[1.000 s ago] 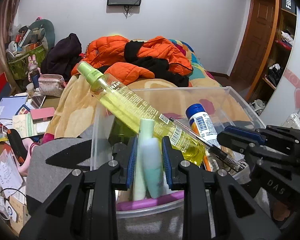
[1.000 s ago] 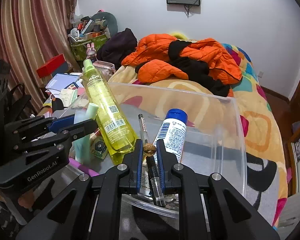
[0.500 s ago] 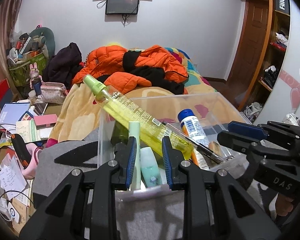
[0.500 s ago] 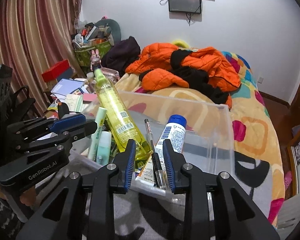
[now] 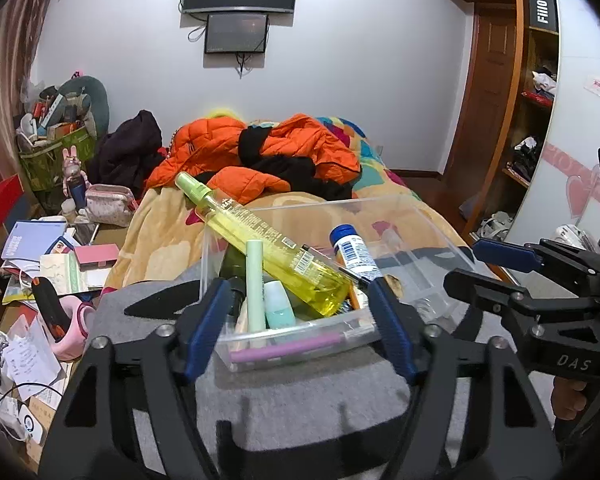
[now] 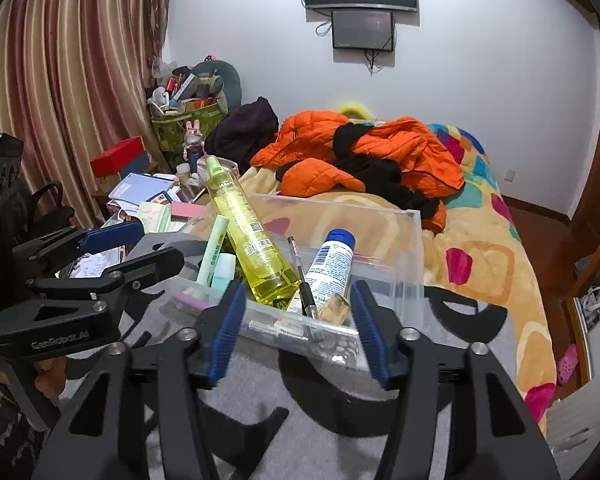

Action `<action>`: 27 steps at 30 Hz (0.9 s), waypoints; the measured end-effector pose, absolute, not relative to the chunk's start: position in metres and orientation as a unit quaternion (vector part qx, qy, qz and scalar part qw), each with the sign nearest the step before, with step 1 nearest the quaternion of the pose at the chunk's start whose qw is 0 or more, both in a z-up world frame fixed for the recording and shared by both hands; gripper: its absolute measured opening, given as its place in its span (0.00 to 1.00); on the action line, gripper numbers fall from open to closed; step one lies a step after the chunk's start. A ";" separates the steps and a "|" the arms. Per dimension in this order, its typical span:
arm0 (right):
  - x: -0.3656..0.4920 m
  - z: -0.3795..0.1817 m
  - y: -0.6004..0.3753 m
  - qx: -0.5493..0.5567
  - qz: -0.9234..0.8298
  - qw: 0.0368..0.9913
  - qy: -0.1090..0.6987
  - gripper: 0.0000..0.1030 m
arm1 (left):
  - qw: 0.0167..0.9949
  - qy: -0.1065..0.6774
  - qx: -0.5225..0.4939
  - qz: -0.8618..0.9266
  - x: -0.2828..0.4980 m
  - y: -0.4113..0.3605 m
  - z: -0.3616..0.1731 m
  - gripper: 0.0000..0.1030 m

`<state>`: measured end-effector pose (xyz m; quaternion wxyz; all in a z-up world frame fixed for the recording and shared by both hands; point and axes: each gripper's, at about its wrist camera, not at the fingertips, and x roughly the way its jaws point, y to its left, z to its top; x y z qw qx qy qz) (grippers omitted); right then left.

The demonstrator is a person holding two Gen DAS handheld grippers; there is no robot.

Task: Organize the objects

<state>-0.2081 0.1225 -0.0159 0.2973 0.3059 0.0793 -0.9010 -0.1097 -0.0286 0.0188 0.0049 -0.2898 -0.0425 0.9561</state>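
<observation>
Left wrist view: left gripper (image 5: 298, 322) jaws are spreading wide, nothing pinched; blue pads frame the near end of the clear plastic bin (image 5: 420, 216) without touching it. The bin sits on a grey mat (image 5: 300, 396) at the foot of the bed (image 5: 168, 232).

Inside the bin:
- yellow spray bottle (image 5: 260, 240) lies tilted, cap end sticking out over the far-left rim, base down in the middle
- pale green tube (image 5: 255, 284) stands nearly upright at the near wall
- mint bottle (image 5: 278, 308) just beside it, to its right
- dark green bottle (image 5: 232, 260) behind the tube, mostly hidden
- blue-capped white tube (image 5: 354, 250) leans to the right of the yellow bottle
- pink strip (image 5: 284, 348) lies flat along the near wall

Right gripper (image 5: 492, 264) shows at the right edge, beside the bin.

Right wrist view: right gripper (image 6: 298, 332) is also opening, pads apart, empty. Black pen (image 6: 302, 276) leans between the yellow spray bottle (image 6: 248, 236) and the blue-capped white tube (image 6: 332, 264), tip down, free of the pads. A small amber bottle (image 6: 334, 308) sits at the near wall, at the foot of the white tube. Left gripper (image 6: 136, 246) is visible at the left, near the bin corner.

Orange jacket (image 6: 364, 152) is heaped on the bed behind the bin. Papers and notebooks (image 5: 52, 256) clutter the floor at the left.
</observation>
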 end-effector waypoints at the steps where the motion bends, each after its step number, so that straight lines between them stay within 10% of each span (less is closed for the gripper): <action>1: -0.206 -0.015 0.124 0.304 -0.902 0.297 0.078 0.59 | 0.005 -0.039 -0.288 0.957 -0.107 -0.027 0.019 0.75; 27: -0.165 -0.018 0.156 0.265 -0.922 0.277 0.054 0.85 | -0.005 -0.051 -0.268 0.962 -0.067 -0.012 0.016 0.92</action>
